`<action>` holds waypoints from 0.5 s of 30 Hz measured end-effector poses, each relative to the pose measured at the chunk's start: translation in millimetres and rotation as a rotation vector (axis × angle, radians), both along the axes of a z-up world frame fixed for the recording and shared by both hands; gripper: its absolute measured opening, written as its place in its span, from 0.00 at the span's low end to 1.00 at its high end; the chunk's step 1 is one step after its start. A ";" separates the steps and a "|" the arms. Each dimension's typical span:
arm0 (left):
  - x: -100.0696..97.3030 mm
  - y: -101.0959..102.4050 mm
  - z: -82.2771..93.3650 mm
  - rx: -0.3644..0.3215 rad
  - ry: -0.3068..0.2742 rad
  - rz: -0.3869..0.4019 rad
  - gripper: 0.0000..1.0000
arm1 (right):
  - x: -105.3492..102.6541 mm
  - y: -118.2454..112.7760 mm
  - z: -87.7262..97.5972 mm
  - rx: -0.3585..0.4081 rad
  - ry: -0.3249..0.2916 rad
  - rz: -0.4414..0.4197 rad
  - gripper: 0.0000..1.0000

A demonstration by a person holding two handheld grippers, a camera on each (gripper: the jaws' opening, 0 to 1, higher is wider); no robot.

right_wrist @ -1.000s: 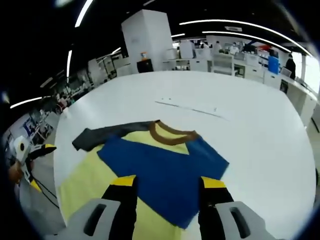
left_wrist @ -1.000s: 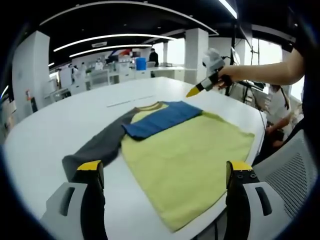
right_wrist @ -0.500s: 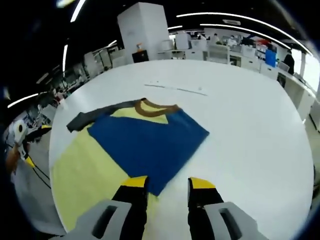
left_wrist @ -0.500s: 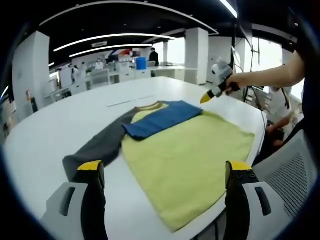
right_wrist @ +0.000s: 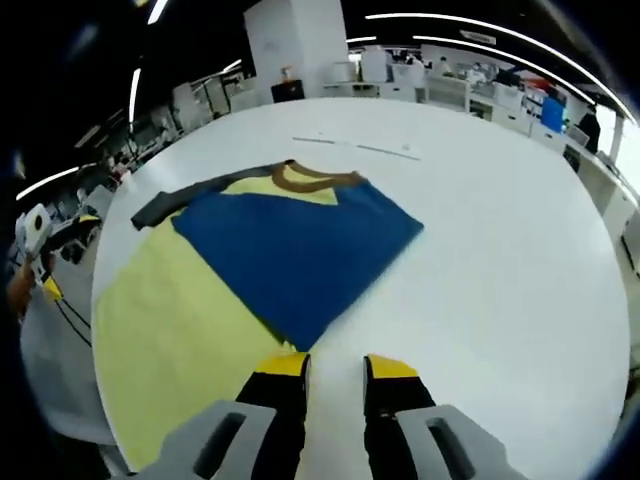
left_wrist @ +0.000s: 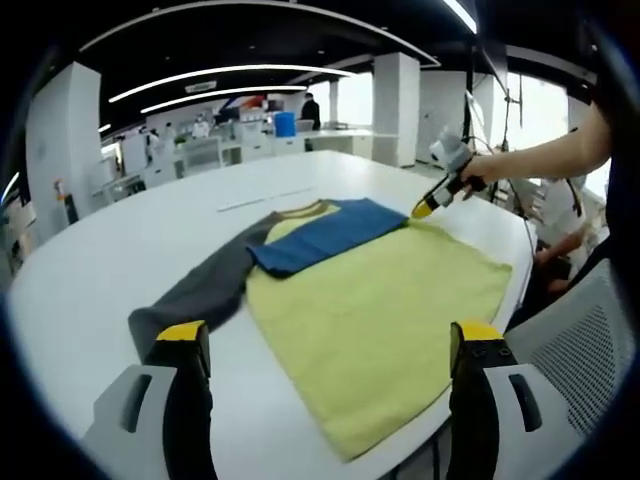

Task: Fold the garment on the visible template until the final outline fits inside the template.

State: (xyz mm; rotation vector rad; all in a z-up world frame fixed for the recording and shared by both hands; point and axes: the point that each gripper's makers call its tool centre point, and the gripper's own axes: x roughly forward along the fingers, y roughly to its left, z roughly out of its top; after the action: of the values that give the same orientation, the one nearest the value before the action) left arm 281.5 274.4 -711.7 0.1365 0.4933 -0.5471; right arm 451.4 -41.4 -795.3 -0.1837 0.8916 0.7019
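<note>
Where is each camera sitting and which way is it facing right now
Left gripper view: rides the left gripper, looks across the white table over the yellow shirt; a person's arm holds the right gripper.
Right gripper view: rides the right gripper, looks down past the blue sleeve.
Both views share shirt and table.
</note>
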 end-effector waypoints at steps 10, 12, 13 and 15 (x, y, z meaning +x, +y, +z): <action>-1.0 3.4 -1.0 0.007 0.003 0.004 0.96 | -4.9 11.3 -1.4 0.011 -0.004 0.047 0.12; -1.4 4.1 -2.0 0.010 0.006 0.005 0.96 | -5.6 14.0 -0.8 0.012 -0.013 0.060 0.10; -1.7 4.4 -2.5 0.013 0.008 0.005 0.96 | -5.5 14.3 -1.6 0.009 -0.013 0.062 0.08; -2.2 4.4 -3.1 0.014 0.011 0.005 0.95 | -6.0 15.8 -4.0 -0.001 -0.017 0.073 0.05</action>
State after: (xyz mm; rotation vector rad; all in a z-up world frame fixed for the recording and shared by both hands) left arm 279.3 278.8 -714.8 0.1457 0.5079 -0.5400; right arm 445.3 -25.6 -799.3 -0.2237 0.8728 0.7667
